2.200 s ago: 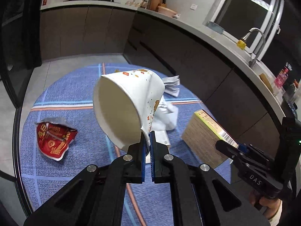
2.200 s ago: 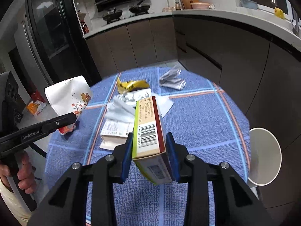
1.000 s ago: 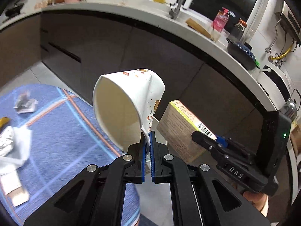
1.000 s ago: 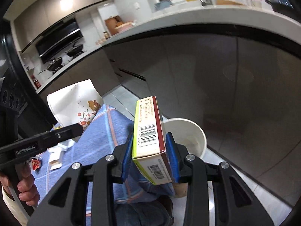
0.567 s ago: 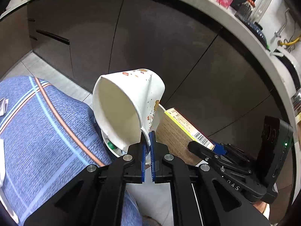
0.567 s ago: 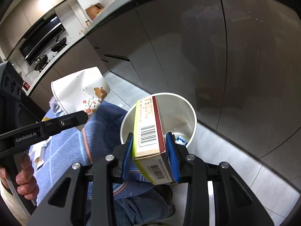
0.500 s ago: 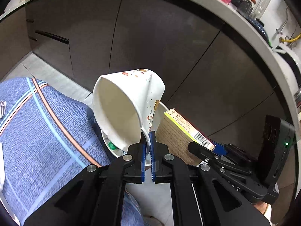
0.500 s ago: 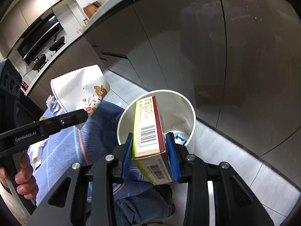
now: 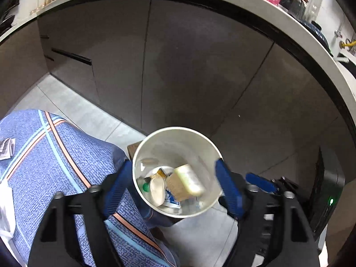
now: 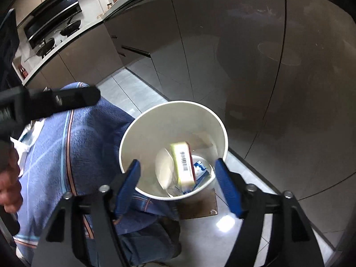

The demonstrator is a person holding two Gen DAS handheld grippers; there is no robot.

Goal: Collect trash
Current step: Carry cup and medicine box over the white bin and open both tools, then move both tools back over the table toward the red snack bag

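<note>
**Both grippers open over the bin, cup and box inside**

Nearest the lens, the left gripper (image 9: 173, 184) stands with its blue pads spread wide and nothing between them; its jaws have just been opening. The right gripper (image 10: 178, 182) is the same: pads apart, nothing held, jaws just opened. Each hangs over the mouth of the white bin (image 9: 213, 153), which shows in the gap between the fingers in both views.

Inside the bin (image 10: 126, 138) lies the trash. The box (image 10: 183, 162), pale yellow with a barcode and a red edge, rests tilted among the other rubbish. In the left view the box (image 9: 189, 180) lies toward the right of the heap. Beside it, on its left, is the flattened white paper cup (image 9: 156, 188), seen from the right wrist as a pale shape (image 10: 164, 166) just left of the box. Some blue-and-white wrapping (image 10: 201, 166) lies under them.

Left of the bin, the blue checked tablecloth (image 9: 55, 155) hangs over the table edge, close to the bin's rim. A crumpled scrap of paper (image 9: 6, 149) rests on it further back. A hand (image 10: 9, 187) shows at the left border of the right view.

Behind the bin runs the grey tiled floor (image 9: 73, 109), then dark cabinet fronts (image 9: 189, 66) under a pale counter (image 9: 307, 37).
</note>
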